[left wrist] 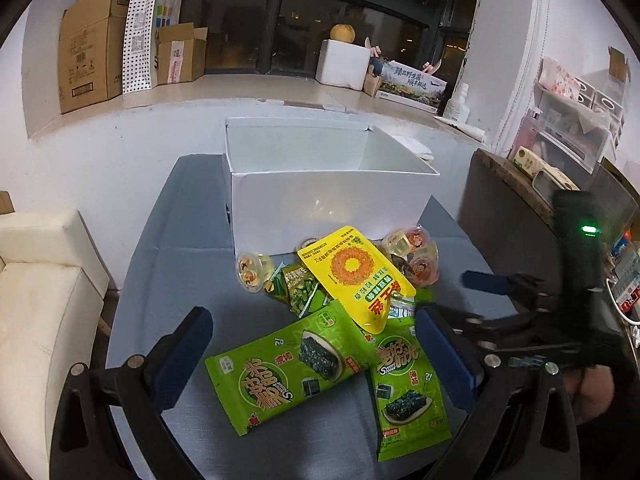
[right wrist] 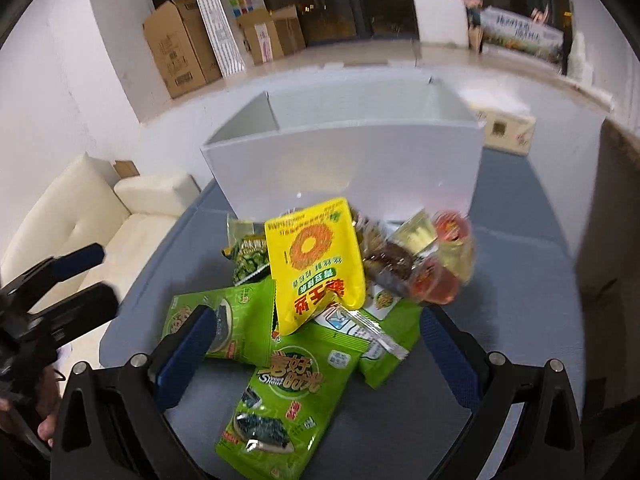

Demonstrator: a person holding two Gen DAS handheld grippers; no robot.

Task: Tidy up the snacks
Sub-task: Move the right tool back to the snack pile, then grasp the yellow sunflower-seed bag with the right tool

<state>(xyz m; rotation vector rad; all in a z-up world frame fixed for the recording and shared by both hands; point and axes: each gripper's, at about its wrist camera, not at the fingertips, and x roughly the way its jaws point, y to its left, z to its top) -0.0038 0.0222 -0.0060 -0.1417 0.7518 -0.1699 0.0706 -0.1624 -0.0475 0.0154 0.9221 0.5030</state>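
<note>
Hovering over a pile of snacks, the left gripper (left wrist: 314, 344) has its two blue fingers spread wide with nothing between them. Right under it lies a green seaweed bag (left wrist: 288, 368), and a second seaweed bag (left wrist: 408, 396) lies near its right finger. A bit farther ahead, a yellow sunflower seed bag (left wrist: 356, 276) rests on top of the pile. Small green pea packets (left wrist: 300, 292) sit to the left of the yellow bag, and little jelly cups (left wrist: 416, 256) sit to its right. One more jelly cup (left wrist: 252, 272) sits off to the left. Past the pile stands a white box (left wrist: 320, 200), open at the top, on the blue table (left wrist: 180, 272).

The right gripper (right wrist: 316, 356) is spread wide too and holds nothing. It hangs over the same pile, with a seaweed bag just under it.
</note>
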